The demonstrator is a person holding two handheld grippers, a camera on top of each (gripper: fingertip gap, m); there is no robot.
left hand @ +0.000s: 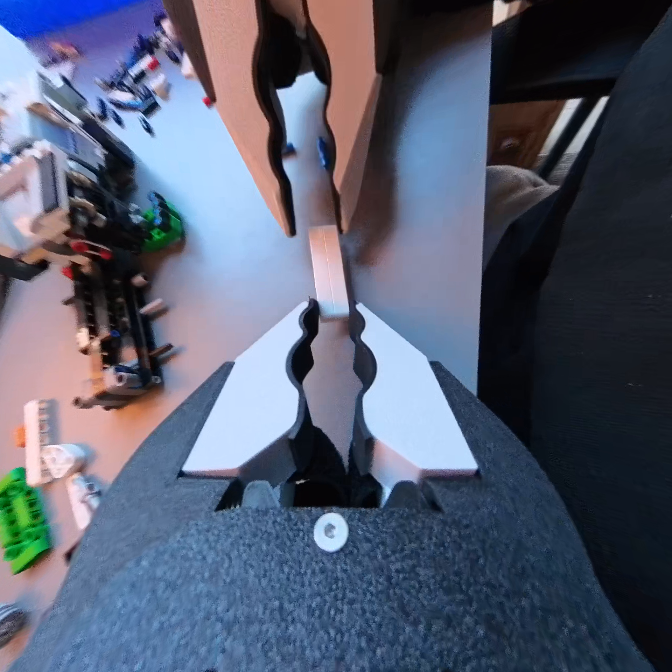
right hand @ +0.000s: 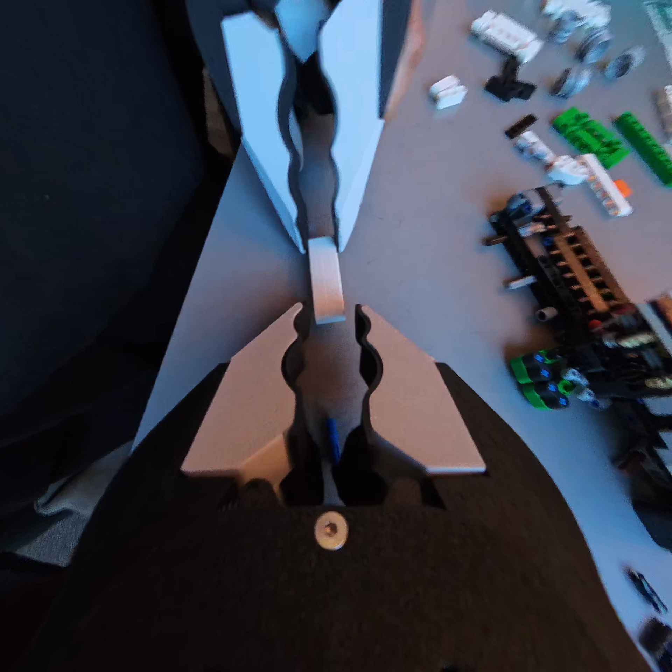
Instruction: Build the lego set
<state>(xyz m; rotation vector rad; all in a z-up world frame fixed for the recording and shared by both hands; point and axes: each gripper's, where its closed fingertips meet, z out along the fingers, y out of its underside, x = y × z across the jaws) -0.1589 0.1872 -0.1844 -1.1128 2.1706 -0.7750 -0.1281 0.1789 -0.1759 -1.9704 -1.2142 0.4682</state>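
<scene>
We see the curved piece (left hand: 329, 276) between both grippers' tips, near the table (left hand: 225, 189) edge; in left wrist view the chassis build (left hand: 112, 312) sits at 9 o'clock; loose parts (left hand: 138, 87) at 11.

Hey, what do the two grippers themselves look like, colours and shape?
Both match. The left gripper and the right gripper each have a black, grainy-textured body with one silver screw, and two pale wedge-shaped fingers tapering forward, lined inside with wavy black pads. No cables or sleeves show.
</scene>
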